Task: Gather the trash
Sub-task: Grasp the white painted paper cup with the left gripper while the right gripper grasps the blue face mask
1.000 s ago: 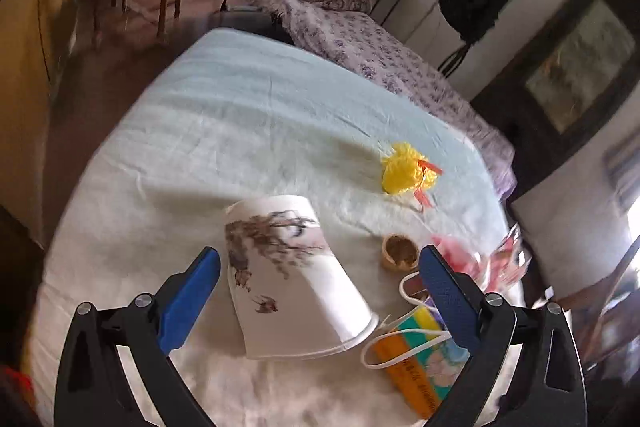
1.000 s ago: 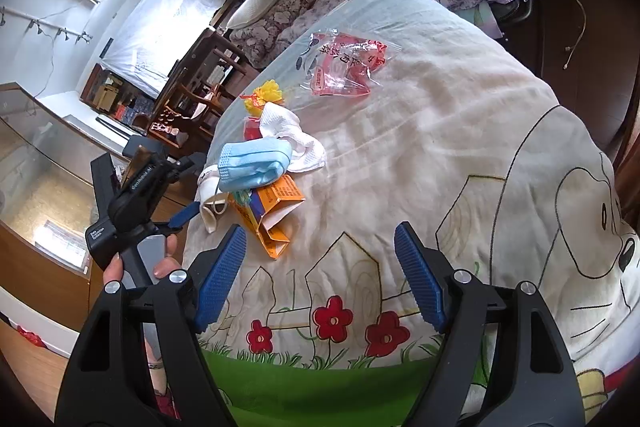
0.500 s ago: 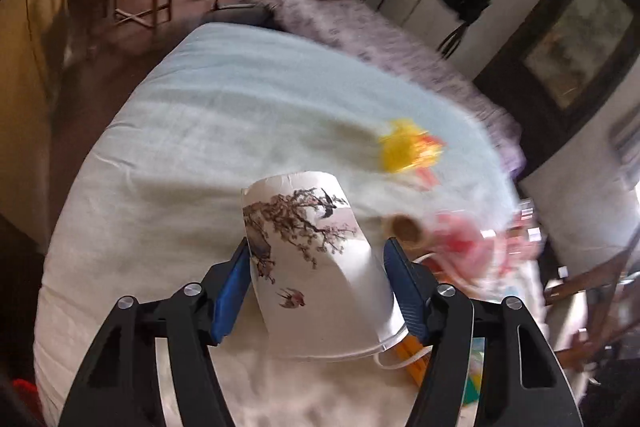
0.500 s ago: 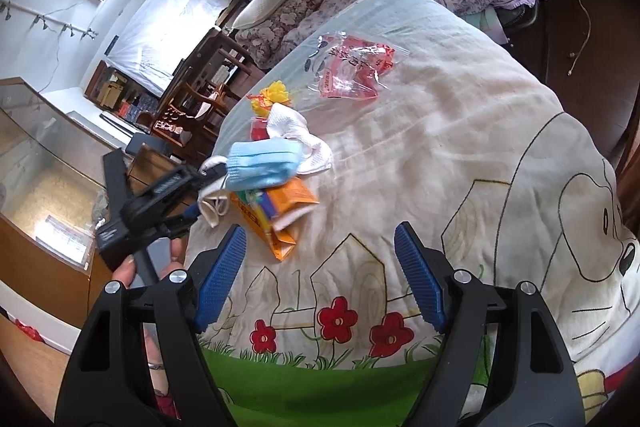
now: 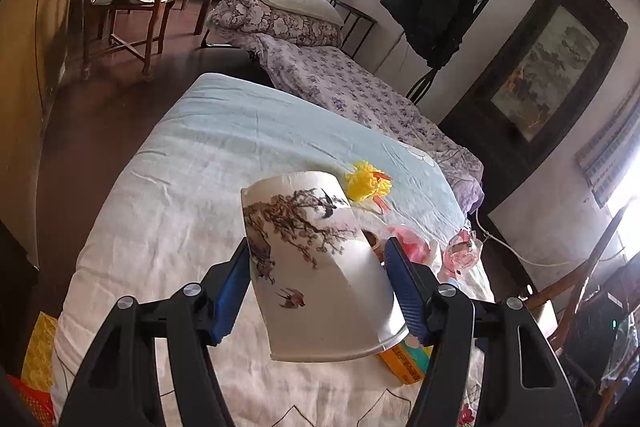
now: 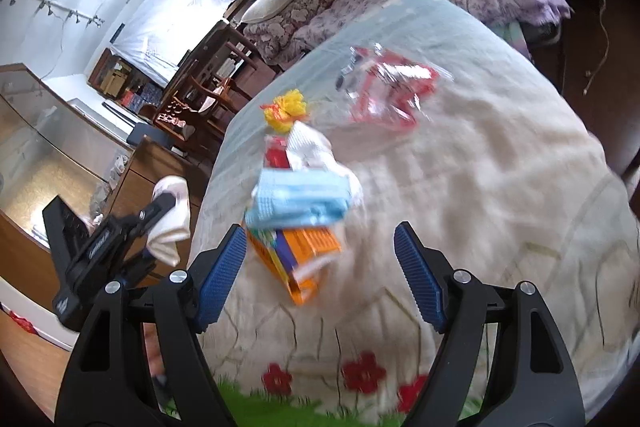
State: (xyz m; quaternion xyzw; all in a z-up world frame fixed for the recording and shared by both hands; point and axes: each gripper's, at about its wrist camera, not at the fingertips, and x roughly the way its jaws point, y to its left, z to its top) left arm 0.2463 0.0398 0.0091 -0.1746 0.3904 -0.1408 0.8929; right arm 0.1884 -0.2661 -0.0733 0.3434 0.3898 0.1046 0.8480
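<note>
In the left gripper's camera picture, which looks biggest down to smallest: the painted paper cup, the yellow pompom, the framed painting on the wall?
1. Paper cup, though it is nearest the camera.
2. Framed painting, far off, so surely larger in reality.
3. Yellow pompom.

Black claw [image 5: 316, 291], blue ribbed pads [image 5: 404, 291]

No legible text or labels.
</note>
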